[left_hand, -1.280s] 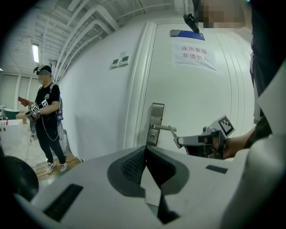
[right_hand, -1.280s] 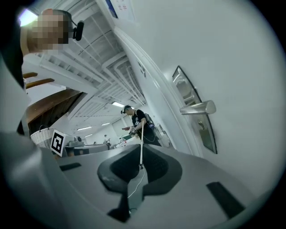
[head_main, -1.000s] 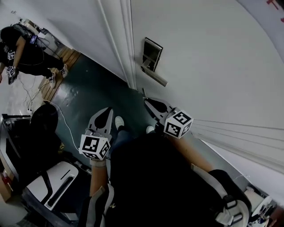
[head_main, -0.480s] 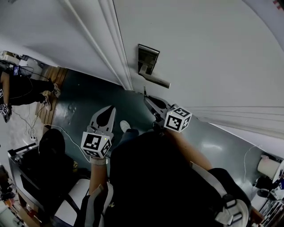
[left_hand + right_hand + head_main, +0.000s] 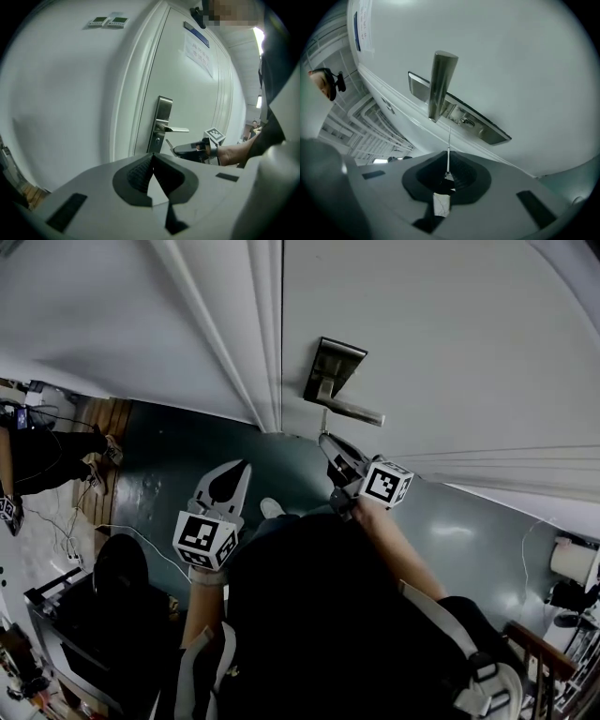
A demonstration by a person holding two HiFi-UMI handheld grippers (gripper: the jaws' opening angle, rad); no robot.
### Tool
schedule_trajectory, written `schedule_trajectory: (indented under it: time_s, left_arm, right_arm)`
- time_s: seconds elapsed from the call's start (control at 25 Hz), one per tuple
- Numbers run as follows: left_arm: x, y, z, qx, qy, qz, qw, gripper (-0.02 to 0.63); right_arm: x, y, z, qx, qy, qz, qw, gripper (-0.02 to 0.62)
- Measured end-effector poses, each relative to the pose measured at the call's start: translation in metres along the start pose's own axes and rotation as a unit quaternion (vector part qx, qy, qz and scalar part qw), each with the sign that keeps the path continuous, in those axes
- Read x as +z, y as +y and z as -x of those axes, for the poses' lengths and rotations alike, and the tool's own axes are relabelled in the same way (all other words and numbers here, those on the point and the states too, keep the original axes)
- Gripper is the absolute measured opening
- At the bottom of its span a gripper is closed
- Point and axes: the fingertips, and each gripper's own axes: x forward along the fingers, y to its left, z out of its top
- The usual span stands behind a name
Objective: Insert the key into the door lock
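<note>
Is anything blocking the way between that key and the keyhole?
Nothing visible does. The key in the right gripper points toward the keyhole with open air between; the door handle hangs just beside that path, not across it.

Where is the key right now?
In the right gripper view the key stands clamped in the right tool, its tip just below the door handle and beside the keyhole, not yet inserted.

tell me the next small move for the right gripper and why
Probably ease the right gripper forward and steer the key onto the keyhole: the clamped key's tip is short of the lock plate, slightly off the keyhole.
</note>
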Motion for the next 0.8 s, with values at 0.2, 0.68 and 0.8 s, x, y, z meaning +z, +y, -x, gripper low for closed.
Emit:
schedule_trajectory:
  time_s: [0.2, 0.68, 0.8]
  left_arm:
    - [-0.007, 0.019, 0.002, -0.025, 0.014, -0.002, 0.9996, 0.008]
    - [-0.018, 0.039, -0.003, -0.060, 0.030, 0.001, 0.9978, 0.008]
    - [-0.017, 0.044, -0.004, -0.063, 0.029, 0.000, 0.9976, 0.008]
  right_arm:
    - [-0.001, -0.003, -0.016, -0.007, -0.022, -0.025, 0.999, 0.032]
    - [0.003, -0.020, -0.036, -0.009, -0.073, -0.113, 0.991, 0.032]
    - [0.007, -0.024, -0.038, -0.008, -0.080, -0.129, 0.988, 0.032]
